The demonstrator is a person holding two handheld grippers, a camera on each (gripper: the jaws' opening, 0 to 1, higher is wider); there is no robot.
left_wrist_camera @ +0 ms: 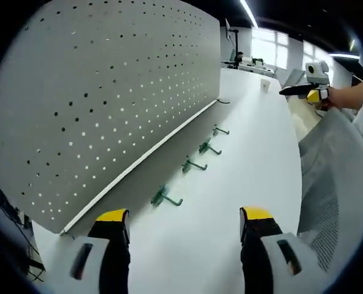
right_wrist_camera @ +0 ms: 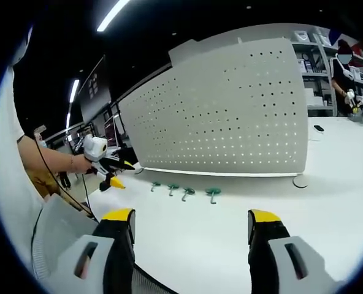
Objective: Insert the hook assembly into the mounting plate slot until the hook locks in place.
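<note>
A grey perforated mounting plate (left_wrist_camera: pixel 114 92) stands upright on the white table (left_wrist_camera: pixel 255 153); it also fills the middle of the right gripper view (right_wrist_camera: pixel 230 110). Several green hooks (left_wrist_camera: pixel 194 164) lie in a row on the table along its foot, seen small as green hooks (right_wrist_camera: pixel 184 191). My left gripper (left_wrist_camera: pixel 184 223) is open above the table's near end, empty, short of the nearest hook (left_wrist_camera: pixel 165 197). My right gripper (right_wrist_camera: pixel 191 223) is open and empty, well back from the hooks. The right gripper (left_wrist_camera: pixel 313 92) also shows at far right, and the left gripper (right_wrist_camera: pixel 111 166) at left.
A grey mesh chair back (left_wrist_camera: pixel 335 177) stands by the table's right edge. A person's arm (right_wrist_camera: pixel 43 160) holds the far gripper. Shelves (right_wrist_camera: pixel 319 67) with another person stand behind the plate. A small round disc (right_wrist_camera: pixel 300 182) lies at the plate's right end.
</note>
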